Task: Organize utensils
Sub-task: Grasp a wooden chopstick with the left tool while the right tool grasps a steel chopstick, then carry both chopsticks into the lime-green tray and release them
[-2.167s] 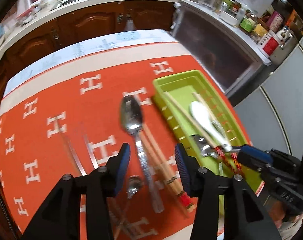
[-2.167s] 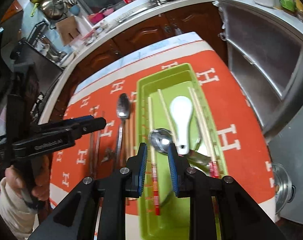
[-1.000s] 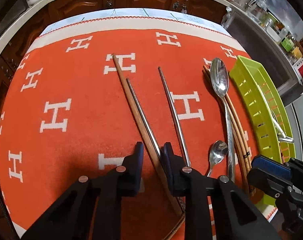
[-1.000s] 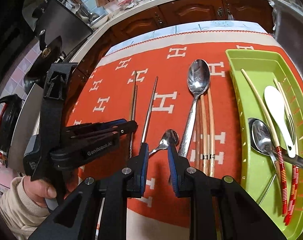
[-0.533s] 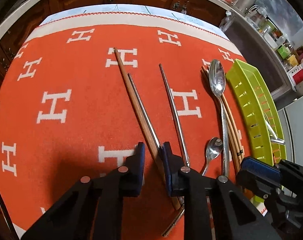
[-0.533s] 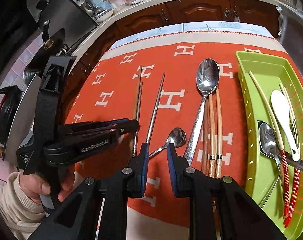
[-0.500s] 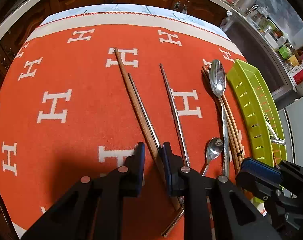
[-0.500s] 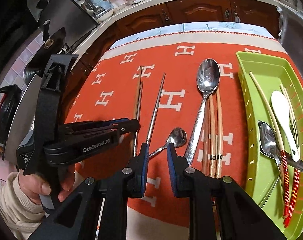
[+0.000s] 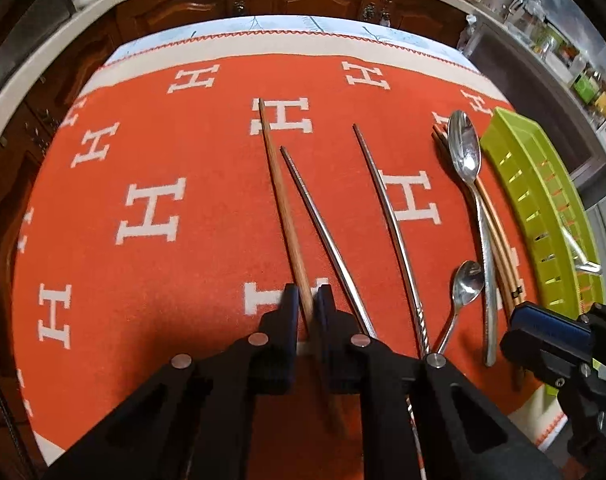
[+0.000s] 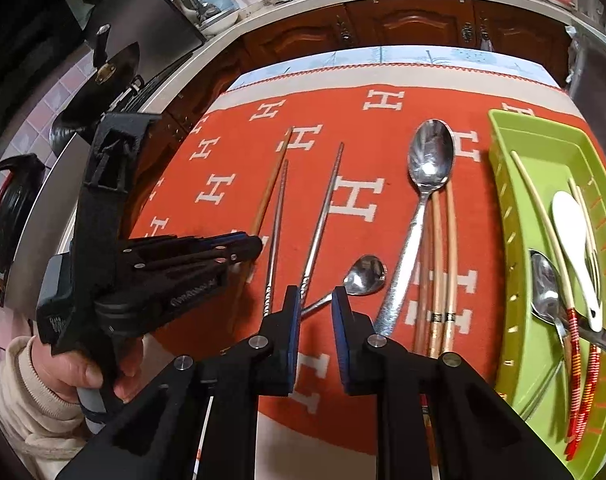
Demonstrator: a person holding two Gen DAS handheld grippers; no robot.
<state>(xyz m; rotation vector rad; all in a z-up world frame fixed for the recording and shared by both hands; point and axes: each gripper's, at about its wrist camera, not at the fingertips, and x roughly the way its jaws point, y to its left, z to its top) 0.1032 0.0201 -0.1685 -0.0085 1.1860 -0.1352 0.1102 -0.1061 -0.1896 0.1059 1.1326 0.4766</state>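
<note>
While my left gripper [image 9: 307, 300] tilts steeply down, its jaws have just closed onto the wooden chopstick [image 9: 281, 196]. My right gripper [image 10: 315, 300] hovers narrow-jawed over the small spoon [image 10: 361, 272], gripping nothing. Metal chopsticks [image 9: 387, 216] lie alongside.

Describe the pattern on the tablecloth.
Orange tablecloth with white H letters and a cream border; clearest in the left wrist view.

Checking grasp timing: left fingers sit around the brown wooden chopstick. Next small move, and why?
Probably lift it slightly. The left gripper has just been closing, and its fingers now pinch the wooden chopstick, which lies flat on the orange cloth beside a metal chopstick. Then carry it toward the green tray.
</note>
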